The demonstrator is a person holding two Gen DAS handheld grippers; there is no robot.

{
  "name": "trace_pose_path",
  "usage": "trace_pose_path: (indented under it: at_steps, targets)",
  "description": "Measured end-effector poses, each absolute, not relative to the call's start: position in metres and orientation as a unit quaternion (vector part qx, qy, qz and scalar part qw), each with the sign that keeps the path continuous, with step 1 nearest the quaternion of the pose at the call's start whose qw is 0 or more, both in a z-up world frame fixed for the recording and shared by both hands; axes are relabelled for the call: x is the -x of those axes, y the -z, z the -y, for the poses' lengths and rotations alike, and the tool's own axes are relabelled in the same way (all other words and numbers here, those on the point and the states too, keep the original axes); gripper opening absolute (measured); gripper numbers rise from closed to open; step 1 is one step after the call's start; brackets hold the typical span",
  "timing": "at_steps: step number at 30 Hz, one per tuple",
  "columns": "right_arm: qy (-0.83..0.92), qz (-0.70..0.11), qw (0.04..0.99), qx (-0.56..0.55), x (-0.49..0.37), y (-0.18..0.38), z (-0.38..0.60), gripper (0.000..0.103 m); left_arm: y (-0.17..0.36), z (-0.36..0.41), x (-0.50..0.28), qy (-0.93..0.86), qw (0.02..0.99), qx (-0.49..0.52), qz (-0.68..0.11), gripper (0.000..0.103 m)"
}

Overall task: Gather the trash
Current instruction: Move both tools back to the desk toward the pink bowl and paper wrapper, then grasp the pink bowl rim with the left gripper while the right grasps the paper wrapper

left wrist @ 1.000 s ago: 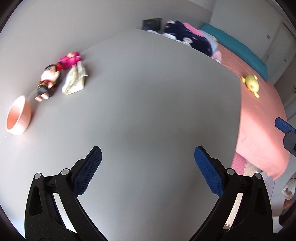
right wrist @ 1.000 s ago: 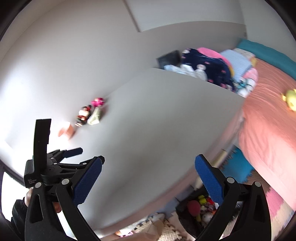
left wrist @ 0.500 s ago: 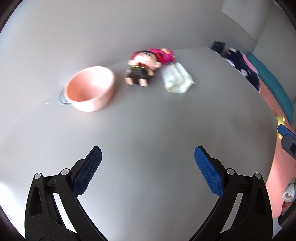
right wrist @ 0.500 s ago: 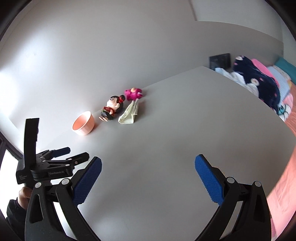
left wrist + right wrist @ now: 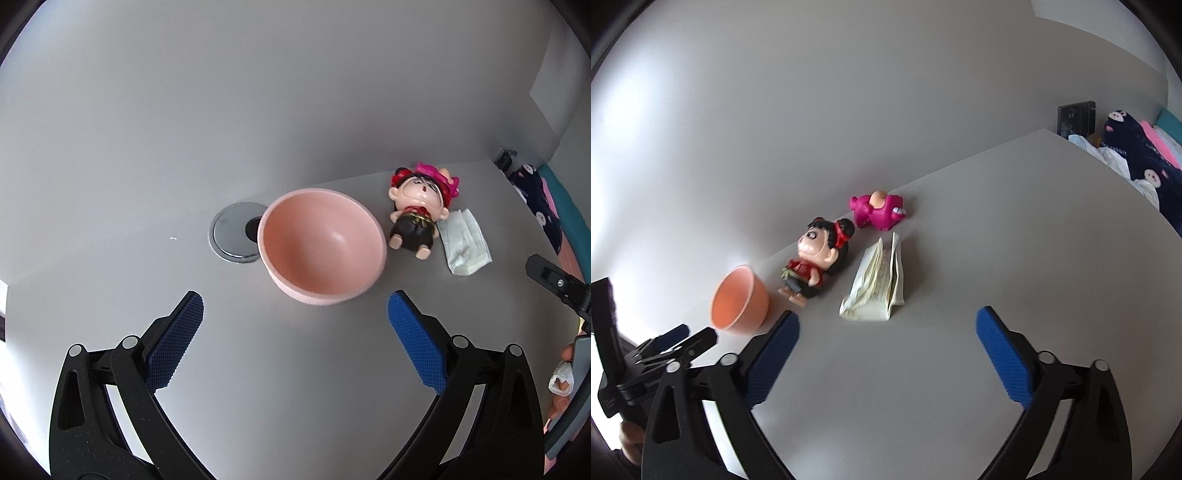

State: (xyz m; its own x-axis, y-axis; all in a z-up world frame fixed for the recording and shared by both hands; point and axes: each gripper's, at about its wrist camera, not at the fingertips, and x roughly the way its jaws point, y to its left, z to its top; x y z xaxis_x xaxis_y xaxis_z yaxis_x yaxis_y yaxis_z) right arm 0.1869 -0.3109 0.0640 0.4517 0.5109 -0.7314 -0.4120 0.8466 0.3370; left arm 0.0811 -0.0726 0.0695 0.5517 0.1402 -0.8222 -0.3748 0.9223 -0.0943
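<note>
Nothing is collected yet, as far as shows. The crumpled pale paper wrapper (image 5: 875, 291) lies on the grey tabletop (image 5: 997, 240) at frame centre, just beside the black-haired doll figurine (image 5: 816, 262). The empty round pink bowl (image 5: 321, 243) waits. The right gripper (image 5: 886, 354) has just narrowed slightly, jaws wide, empty; the left gripper (image 5: 295, 339) gapes, empty.

The smooth grey tabletop (image 5: 960, 258) stands against a plain grey wall (image 5: 849, 92). A round silver hole cover (image 5: 231, 236) sits in it. Bright light shines from the left. Far right lies a dark blue spotted blanket (image 5: 1137, 155).
</note>
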Motion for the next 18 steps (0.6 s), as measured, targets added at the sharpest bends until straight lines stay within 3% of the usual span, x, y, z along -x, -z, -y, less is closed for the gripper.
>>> trace_pose_path:
  at_steps: [4, 10, 14, 17, 18]
  targets:
    - [-0.257, -0.459, 0.850, -0.019, -0.205, -0.051, 0.284, 0.078, -0.067, 0.060, -0.093, -0.157, 0.870, 0.140, -0.446, 0.097]
    - [-0.256, -0.473, 0.843, 0.012, -0.221, -0.036, 0.256, 0.076, -0.065, 0.048, -0.109, -0.170, 0.869, 0.147, -0.441, 0.097]
    - [-0.239, -0.478, 0.844, 0.051, -0.224, -0.025, 0.241, 0.062, -0.059, 0.038, -0.112, -0.180, 0.862, 0.171, -0.442, 0.096]
    - [-0.221, -0.483, 0.845, 0.068, -0.225, -0.019, 0.237, 0.054, -0.053, 0.033, -0.115, -0.187, 0.857, 0.174, -0.448, 0.082]
    - [-0.217, -0.481, 0.846, 0.074, -0.225, -0.017, 0.236, 0.053, -0.052, 0.032, -0.116, -0.186, 0.855, 0.177, -0.450, 0.069]
